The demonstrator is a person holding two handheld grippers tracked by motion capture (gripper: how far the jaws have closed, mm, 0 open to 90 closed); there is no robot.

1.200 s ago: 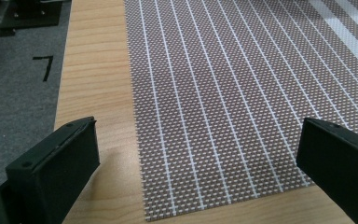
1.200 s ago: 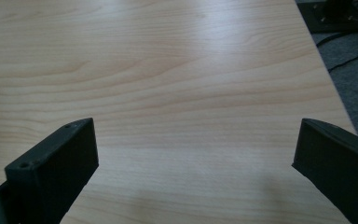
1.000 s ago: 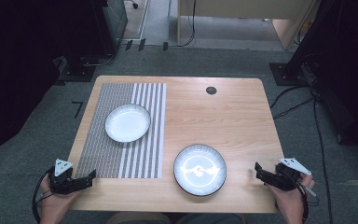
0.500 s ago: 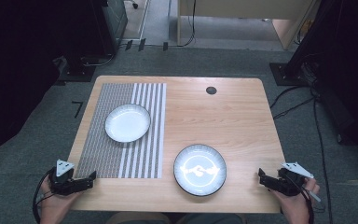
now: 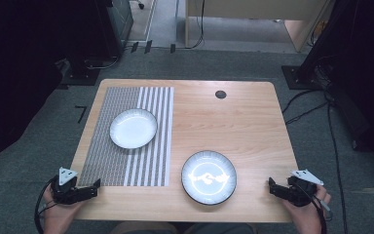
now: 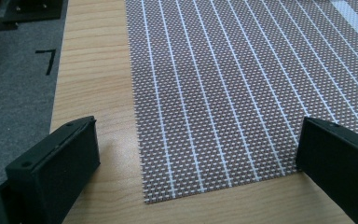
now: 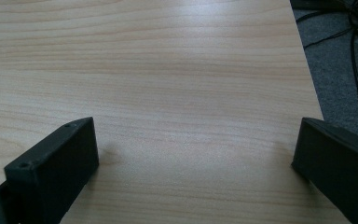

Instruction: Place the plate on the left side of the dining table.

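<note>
**Two open grippers at the near corners of a wooden table**

A light wooden table with rounded corners [image 5: 224, 122] stands on grey carpet [image 5: 39, 161] in a dim room. A small round black cap [image 5: 220, 94] sits in the tabletop near its far edge, right of centre. On the left half lies a rectangular woven placemat [image 5: 126, 161], finely checked in brown and white on its left part and boldly striped in white on its right part. A shallow white round plate [image 5: 133, 128] rests on the placemat, toward the far side. A round plate with a dark rim and a glossy pale centre [image 5: 209, 176] sits on bare wood just right of the placemat's near right corner, close to the near edge of the table.

The left gripper [image 5: 93, 187] is held at the near left corner, its jaws pointing right toward the placemat. In the left gripper view its two black jaws stand wide apart with nothing between them, over the placemat's near left corner and a strip of bare wood.

The right gripper [image 5: 271, 186] is held at the near right corner, well apart from the dark-rimmed plate. In the right gripper view its jaws are likewise spread wide and empty, above bare wood beside the table's right edge.

Beyond the table, black cables [image 5: 311, 105] trail over the carpet at the right, dark equipment stands at the far left and far right, and pale wooden furniture [image 5: 253, 22] stands at the far side.
</note>
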